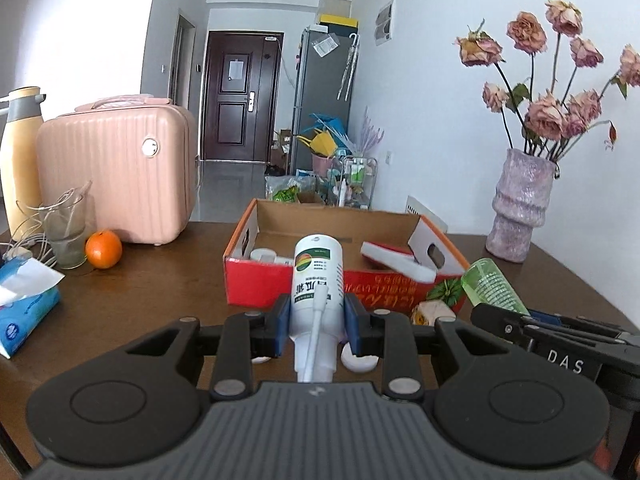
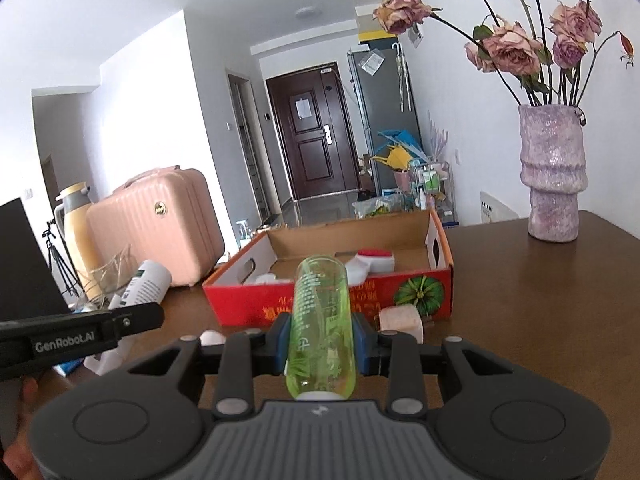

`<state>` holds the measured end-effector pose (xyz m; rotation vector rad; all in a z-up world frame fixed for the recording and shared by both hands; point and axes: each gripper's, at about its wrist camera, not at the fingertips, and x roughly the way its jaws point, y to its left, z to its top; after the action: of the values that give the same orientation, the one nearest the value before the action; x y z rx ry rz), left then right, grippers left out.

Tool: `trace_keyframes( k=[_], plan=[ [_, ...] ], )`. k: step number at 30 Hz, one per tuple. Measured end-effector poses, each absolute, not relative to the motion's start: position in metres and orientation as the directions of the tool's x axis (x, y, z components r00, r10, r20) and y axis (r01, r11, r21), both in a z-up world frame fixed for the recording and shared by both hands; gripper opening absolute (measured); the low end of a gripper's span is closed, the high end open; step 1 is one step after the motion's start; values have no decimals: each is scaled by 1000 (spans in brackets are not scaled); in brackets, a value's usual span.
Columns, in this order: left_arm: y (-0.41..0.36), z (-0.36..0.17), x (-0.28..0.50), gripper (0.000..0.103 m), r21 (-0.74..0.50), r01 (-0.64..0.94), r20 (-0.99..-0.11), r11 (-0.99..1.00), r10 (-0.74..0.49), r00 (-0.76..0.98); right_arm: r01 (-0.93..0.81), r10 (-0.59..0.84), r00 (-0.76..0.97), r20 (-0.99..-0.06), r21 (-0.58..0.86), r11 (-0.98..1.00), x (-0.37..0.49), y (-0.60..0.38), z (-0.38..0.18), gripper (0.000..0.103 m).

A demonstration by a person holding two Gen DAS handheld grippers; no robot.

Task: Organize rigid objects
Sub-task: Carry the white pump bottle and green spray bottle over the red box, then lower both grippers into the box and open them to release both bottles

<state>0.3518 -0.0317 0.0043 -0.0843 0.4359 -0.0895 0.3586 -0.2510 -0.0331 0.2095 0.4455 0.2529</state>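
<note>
left hand-held gripper (image 1: 316, 320) pinches white bottle (image 1: 318, 280) — right hand-held gripper (image 2: 322, 344) pinches green bottle (image 2: 322, 320); orange (image 1: 103, 249) left-view only.

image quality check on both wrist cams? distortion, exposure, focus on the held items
Left wrist: strong fisheye bending, dark corner vignette; white bottle in the left tool sharp, bright wall slightly washed out. Right wrist: same bending, door frame leans; green bottle in the right tool is translucent and glowing, print readable; no motion blur.

Left gripper (image 1: 316, 320): black linkage arms, blue pads, silver pivot screws, grey ribbed housing, round black caps; right gripper (image 2: 322, 338): matching build, side marked "DAS", left's marked "GenRobot.AI"
</note>
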Motion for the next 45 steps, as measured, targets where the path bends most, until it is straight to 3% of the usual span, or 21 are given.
trace_keyframes(
  k=[11, 45],
  plan=[
    [-41, 5, 401, 29, -132, 63, -410, 989, -112, 905, -153, 258, 883, -393, 280, 948, 406, -259, -33, 31],
    [-58, -15, 533, 29, -74, 34, -431, 997, -62, 900, -103, 210, 881, -424, 261, 960, 531, -262, -51, 31]
  ],
)
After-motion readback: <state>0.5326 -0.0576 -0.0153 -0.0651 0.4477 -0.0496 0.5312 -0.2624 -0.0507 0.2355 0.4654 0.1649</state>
